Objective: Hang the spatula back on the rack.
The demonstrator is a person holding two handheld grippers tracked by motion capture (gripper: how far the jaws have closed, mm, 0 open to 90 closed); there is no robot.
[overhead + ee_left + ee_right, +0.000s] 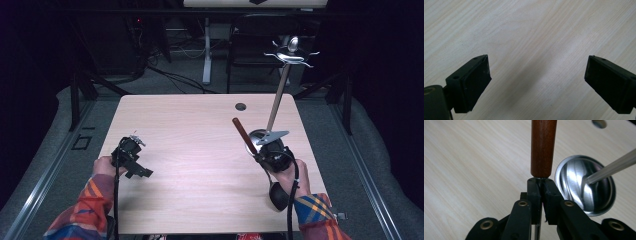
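Right gripper (540,185) pinches a dark ladle with brown wooden handle (543,147), frame centre; left gripper (537,75) spread wide over pale wood worktop (529,32).

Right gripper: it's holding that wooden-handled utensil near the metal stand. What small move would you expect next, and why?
Probably lifting the ladle toward the hooks atop the stand. The right gripper is shut on its metal neck just below the wooden handle, beside the stand's round base; the left gripper hangs open over bare table.
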